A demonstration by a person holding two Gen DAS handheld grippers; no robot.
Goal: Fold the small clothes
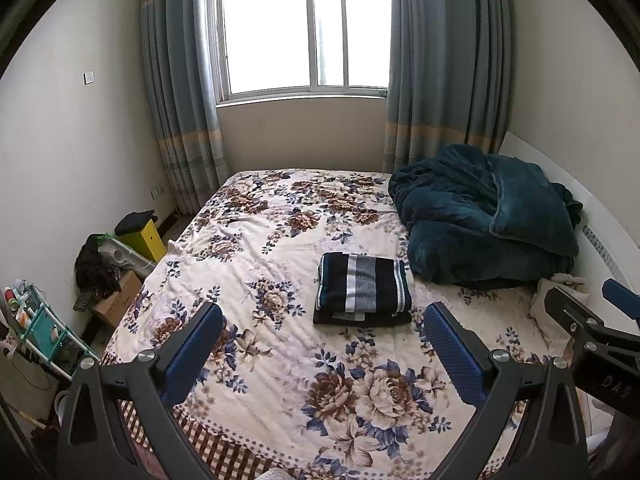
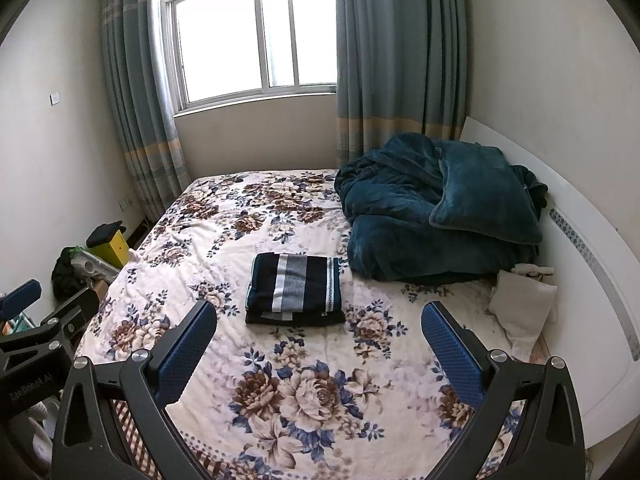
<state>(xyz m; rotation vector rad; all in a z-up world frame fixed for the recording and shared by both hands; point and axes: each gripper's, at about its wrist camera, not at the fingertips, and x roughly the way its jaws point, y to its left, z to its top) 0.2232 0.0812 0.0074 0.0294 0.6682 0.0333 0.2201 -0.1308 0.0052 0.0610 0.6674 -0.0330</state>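
Bedroom, left wrist view: a bed (image 1: 256, 360) with a floral cover stands below a window (image 1: 300, 28) framed by curtains (image 1: 180, 120). The folded striped garment (image 1: 364, 288) lies mid-bed, just beside a heaped teal blanket (image 1: 480, 216). The left tongs (image 1: 324, 324) are spread wide, gripping nothing.

Right wrist view: the right tongs (image 2: 320, 324) are likewise spread and empty, held over the bed's near part, with the folded garment (image 2: 295, 289) beyond them. A white pillow (image 2: 520, 304) lies beside the headboard (image 2: 592, 280).

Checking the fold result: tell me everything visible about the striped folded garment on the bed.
The navy knit garment with grey and white stripes is folded into a neat rectangle, lying flat on a darker folded piece mid-bed on the floral bedspread. A patterned band edges its right side. Neither gripper touches it.
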